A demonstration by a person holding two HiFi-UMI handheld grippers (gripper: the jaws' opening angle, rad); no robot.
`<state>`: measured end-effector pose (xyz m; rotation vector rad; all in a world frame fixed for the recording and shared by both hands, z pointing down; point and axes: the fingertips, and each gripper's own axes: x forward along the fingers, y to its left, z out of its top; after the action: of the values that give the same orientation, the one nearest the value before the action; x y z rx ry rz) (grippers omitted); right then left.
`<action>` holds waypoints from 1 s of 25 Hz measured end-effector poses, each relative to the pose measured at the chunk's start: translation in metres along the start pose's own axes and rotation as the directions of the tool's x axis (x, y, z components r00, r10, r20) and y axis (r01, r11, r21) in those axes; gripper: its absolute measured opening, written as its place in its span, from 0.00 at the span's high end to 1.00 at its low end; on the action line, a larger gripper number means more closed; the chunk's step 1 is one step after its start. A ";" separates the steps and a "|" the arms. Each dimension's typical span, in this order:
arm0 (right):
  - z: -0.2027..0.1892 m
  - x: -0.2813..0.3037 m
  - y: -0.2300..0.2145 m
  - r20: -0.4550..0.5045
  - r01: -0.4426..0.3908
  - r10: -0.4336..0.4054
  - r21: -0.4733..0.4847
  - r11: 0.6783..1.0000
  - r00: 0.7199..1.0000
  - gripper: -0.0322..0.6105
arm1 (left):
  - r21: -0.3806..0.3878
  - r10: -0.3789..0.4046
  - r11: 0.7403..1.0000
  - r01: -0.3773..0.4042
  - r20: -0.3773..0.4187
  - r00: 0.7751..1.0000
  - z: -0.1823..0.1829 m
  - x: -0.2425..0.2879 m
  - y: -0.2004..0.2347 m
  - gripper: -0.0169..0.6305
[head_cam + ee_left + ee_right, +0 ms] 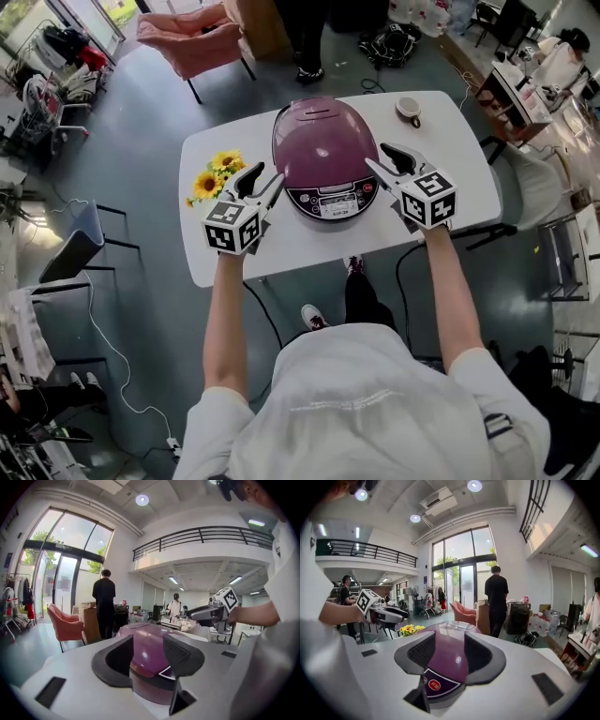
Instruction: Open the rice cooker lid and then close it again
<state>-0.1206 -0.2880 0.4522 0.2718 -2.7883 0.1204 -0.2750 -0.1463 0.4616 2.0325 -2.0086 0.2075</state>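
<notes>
A purple rice cooker (323,150) stands in the middle of the white table (450,122) with its lid down and its control panel (330,200) facing me. My left gripper (265,183) hovers just off the cooker's front left, jaws apart, nothing between them. On the cooker's front right my right gripper (384,161) is also open and empty. In the left gripper view the cooker's dome (140,637) shows through the gap of the left gripper (148,660). The right gripper view shows the lid (449,634) and a red button (434,685) beyond the right gripper (450,660).
A bunch of yellow sunflowers (216,173) lies on the table left of the cooker. A small cup (409,110) sits at the far right corner. A pink chair (192,42) stands beyond the table, and a person in black (496,597) stands further back.
</notes>
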 end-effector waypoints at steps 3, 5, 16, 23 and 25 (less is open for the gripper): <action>0.025 -0.020 0.014 0.053 0.037 -0.034 -0.049 0.998 0.998 0.67 | 0.035 0.042 0.998 -0.045 0.063 0.997 0.025 -0.020 -0.003 0.71; 0.040 -0.032 0.021 0.084 0.075 -0.069 -0.064 0.995 0.994 0.72 | 0.076 0.058 0.995 -0.064 0.081 0.995 0.037 -0.033 -0.008 0.76; 0.077 -0.081 0.066 0.185 0.121 -0.098 -0.117 0.986 0.978 0.88 | 0.227 0.073 0.969 -0.103 0.136 0.988 0.076 -0.083 -0.042 0.94; 0.093 -0.106 0.086 0.228 0.148 -0.109 -0.163 0.975 0.968 0.89 | 0.236 0.075 0.966 -0.107 0.142 0.987 0.082 -0.104 -0.057 0.95; 0.095 -0.111 0.090 0.238 0.153 -0.108 -0.179 0.972 0.965 0.90 | 0.237 0.093 0.963 -0.125 0.143 0.985 0.082 -0.109 -0.058 0.95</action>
<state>-0.0666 -0.1918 0.3210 0.4444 -2.9675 -0.2312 -0.2272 -0.0660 0.3465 2.1304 -2.2792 0.3715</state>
